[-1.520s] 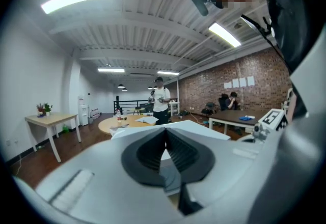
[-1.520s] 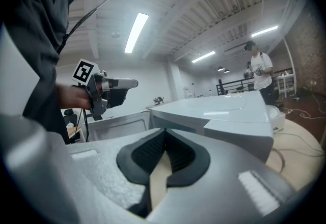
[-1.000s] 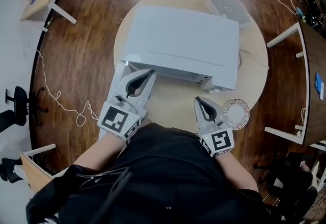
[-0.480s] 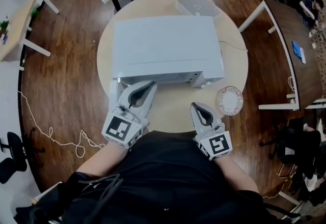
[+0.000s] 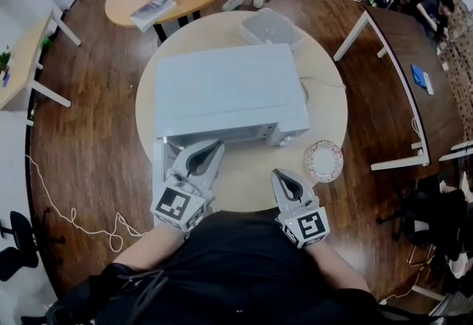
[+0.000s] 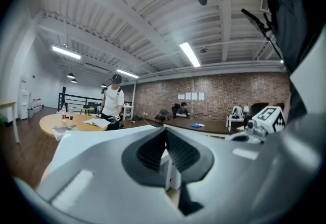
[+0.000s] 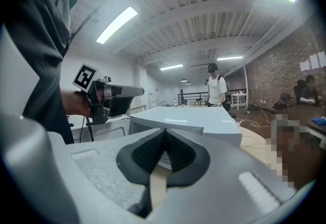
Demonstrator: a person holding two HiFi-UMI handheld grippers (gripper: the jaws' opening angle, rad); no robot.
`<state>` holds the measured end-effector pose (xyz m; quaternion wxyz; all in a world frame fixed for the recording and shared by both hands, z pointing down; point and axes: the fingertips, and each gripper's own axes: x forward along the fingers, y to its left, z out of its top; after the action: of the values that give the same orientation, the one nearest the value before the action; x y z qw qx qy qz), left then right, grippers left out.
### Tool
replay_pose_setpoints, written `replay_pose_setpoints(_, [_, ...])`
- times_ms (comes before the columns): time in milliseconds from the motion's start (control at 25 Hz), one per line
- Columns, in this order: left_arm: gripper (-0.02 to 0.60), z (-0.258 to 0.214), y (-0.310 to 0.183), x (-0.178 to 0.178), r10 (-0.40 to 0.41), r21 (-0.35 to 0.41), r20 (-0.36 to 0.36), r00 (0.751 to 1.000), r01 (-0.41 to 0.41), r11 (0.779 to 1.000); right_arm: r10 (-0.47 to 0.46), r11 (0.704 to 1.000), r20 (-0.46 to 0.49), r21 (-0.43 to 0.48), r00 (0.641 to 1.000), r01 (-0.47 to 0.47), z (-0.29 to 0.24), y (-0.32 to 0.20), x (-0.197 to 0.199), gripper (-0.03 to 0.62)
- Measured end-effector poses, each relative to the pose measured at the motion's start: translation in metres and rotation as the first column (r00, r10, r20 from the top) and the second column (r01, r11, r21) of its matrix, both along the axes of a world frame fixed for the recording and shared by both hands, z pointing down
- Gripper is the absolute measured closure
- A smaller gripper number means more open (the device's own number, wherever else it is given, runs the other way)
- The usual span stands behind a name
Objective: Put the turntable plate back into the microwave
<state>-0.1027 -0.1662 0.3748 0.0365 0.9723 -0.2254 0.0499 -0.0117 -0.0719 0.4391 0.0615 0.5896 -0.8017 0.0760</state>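
Hovering over the near edge of the round beige tabletop (image 5: 247, 168), the left tool (image 5: 210, 151) and right tool (image 5: 283, 178) are both clenched on nothing. Since the earlier frame mostly the view has swung. The round patterned turntable plate (image 5: 324, 161) stays by the right edge, beside the white box-shaped microwave (image 5: 225, 94), so the pickup seems not yet begun.

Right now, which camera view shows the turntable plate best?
The head view: the whole plate lies on the round table, just right of the microwave. Neither the left gripper view nor the right gripper view shows it.
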Motion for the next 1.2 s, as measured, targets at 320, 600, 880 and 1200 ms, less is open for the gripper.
replay_pose_setpoints(320, [0.577, 0.013, 0.014, 0.029, 0.021, 0.027, 0.044, 0.999, -0.022, 0.999, 0.01, 1.0, 0.04, -0.023, 0.999, -0.009, 0.016, 0.005, 0.034, 0.594])
replay_pose_setpoints(600, [0.575, 0.004, 0.027, 0.068, 0.061, 0.059, 0.047, 0.997, -0.064, 0.996, 0.064, 0.998, 0.063, -0.006, 0.996, -0.064, 0.014, 0.015, 0.078, 0.594])
replay_pose_setpoints(880, [0.548, 0.013, 0.048, 0.115, 0.157, 0.048, 0.09, 0.983, -0.162, 0.986, 0.158, 0.987, 0.086, -0.018, 0.984, -0.157, 0.024, 0.039, 0.121, 0.594])
replay_pose_setpoints(1200, [0.541, 0.024, 0.079, 0.167, 0.279, 0.032, 0.125, 0.952, -0.285, 0.958, 0.283, 0.959, 0.112, -0.048, 0.952, -0.28, 0.039, 0.075, 0.166, 0.594])
